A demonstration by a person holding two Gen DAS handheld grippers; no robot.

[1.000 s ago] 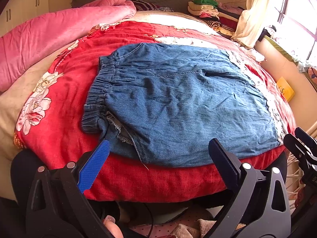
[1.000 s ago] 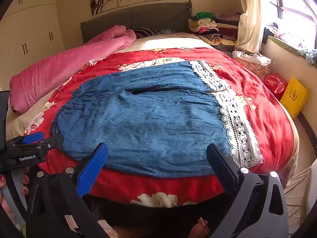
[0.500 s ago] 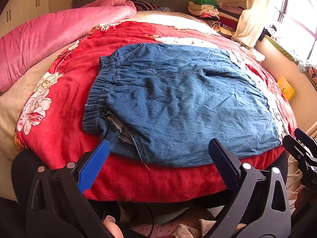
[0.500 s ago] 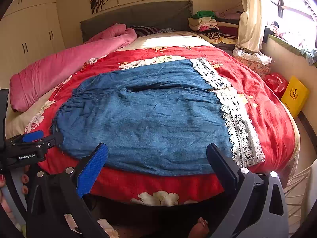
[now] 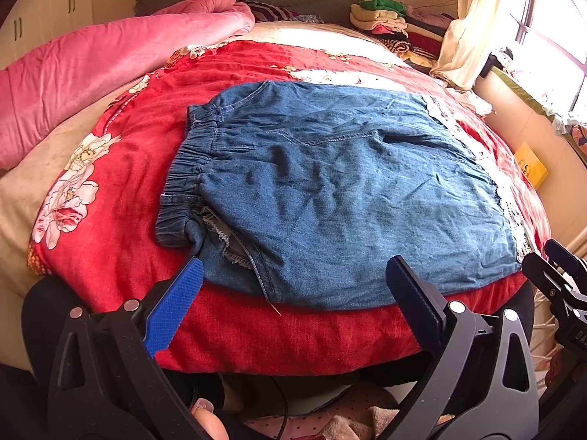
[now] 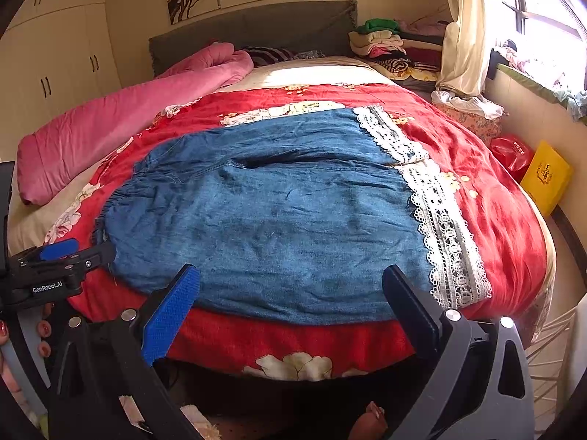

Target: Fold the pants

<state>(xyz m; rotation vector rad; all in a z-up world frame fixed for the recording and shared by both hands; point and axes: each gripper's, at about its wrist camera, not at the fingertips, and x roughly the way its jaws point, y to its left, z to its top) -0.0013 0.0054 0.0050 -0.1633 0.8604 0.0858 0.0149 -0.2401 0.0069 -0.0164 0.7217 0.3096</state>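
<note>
Blue denim pants (image 5: 330,190) with an elastic waistband at the left and white lace hems (image 6: 440,220) at the right lie spread flat on a red floral bedspread (image 5: 121,168). My left gripper (image 5: 293,275) hovers open just before the pants' near edge, by the waistband end, holding nothing. My right gripper (image 6: 290,278) is open too, over the near edge toward the lace hem end. Each gripper shows at the edge of the other's view: the right gripper (image 5: 557,275) and the left gripper (image 6: 58,260).
A pink quilt (image 6: 110,128) lies rolled along the bed's left side. Folded clothes (image 6: 389,44) are stacked at the far right by a curtain (image 6: 462,29). A yellow box (image 6: 546,179) and red bag (image 6: 511,152) stand on the floor at the right. A hand (image 6: 40,333) shows low left.
Both grippers have shifted very slightly; the pants lie as before and both stay open.
</note>
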